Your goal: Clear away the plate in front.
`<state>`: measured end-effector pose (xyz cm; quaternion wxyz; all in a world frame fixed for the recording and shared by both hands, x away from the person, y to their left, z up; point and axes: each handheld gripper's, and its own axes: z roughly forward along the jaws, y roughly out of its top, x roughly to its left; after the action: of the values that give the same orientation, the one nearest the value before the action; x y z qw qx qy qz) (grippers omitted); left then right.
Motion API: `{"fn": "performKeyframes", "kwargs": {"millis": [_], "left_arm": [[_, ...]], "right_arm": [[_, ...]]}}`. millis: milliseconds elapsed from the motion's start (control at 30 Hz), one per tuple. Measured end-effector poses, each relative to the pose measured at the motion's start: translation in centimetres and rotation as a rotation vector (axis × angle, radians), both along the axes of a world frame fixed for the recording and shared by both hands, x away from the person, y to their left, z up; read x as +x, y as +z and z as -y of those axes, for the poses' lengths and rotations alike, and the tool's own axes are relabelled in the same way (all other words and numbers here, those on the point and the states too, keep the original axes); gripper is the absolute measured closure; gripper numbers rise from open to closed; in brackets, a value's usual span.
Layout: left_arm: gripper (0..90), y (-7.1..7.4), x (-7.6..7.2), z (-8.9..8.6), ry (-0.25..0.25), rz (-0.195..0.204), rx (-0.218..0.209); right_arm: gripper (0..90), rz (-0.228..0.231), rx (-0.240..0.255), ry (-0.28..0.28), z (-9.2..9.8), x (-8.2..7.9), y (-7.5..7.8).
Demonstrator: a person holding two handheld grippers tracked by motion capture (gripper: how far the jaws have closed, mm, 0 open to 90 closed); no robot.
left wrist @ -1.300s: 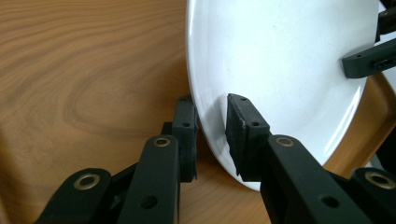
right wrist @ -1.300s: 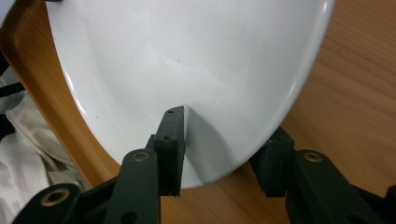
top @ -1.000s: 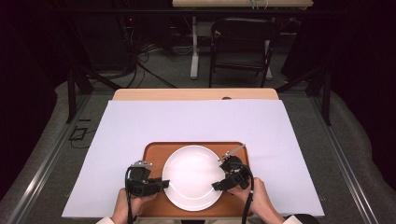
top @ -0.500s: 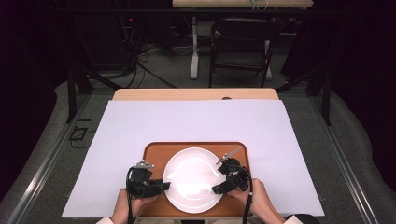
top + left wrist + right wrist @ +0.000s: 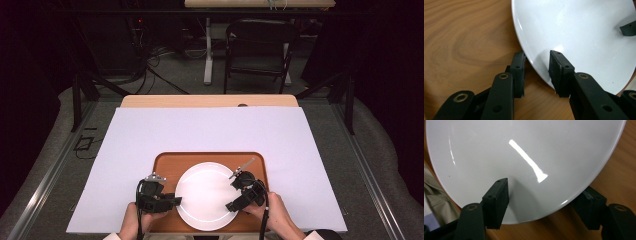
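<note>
A white plate [image 5: 205,195] lies on a brown wooden tray [image 5: 167,162] at the near edge of the table. My left gripper [image 5: 176,201] is at the plate's left rim, held in a hand. In the left gripper view the plate [image 5: 579,32] has its rim passing between the spread jaws of the left gripper [image 5: 537,62], with a gap showing. My right gripper [image 5: 232,197] is at the right rim. Its jaws have just been opening. In the right gripper view the right gripper [image 5: 544,192] has one jaw over the plate [image 5: 524,150] and the other beyond the rim, neither pressing.
The tray rests on a large white sheet [image 5: 210,130] that covers the table, whose wooden far edge [image 5: 210,101] shows. A dark chair [image 5: 260,45] and a desk leg stand on the floor beyond. Metal rails run along both sides.
The plate looks slightly smaller and lower than a second ago, now resting on the tray. The right gripper's jaws stand wider apart. Both hands have stayed where they were.
</note>
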<state>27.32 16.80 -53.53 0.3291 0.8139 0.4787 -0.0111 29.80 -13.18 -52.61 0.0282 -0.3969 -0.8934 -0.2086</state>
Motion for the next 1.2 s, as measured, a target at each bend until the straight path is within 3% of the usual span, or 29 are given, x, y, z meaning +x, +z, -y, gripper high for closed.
{"fn": "performKeyframes", "kwargs": {"millis": [233,667,833,1100,1200], "left_arm": [[62.2,-0.3,0.1,0.1,0.001,-0.017,-0.001],[59.2,-0.2,0.0,0.2,-0.032,0.004,0.025],[54.8,0.2,0.0,0.0,-0.031,0.024,0.019],[32.1,0.9,0.1,-0.2,-0.024,0.068,0.014],[28.4,1.3,0.1,-0.3,-0.029,0.094,0.021]], "right_arm": [[30.0,0.037,-0.070,0.021,-0.4,-0.2,0.0],[29.0,0.023,-0.062,0.043,-0.2,-0.1,0.0],[18.7,0.024,-0.063,0.064,-0.1,-0.2,0.0],[4.4,0.046,-0.042,0.062,0.5,-0.1,0.5],[0.1,0.069,-0.028,0.056,0.8,0.0,0.9]]}}
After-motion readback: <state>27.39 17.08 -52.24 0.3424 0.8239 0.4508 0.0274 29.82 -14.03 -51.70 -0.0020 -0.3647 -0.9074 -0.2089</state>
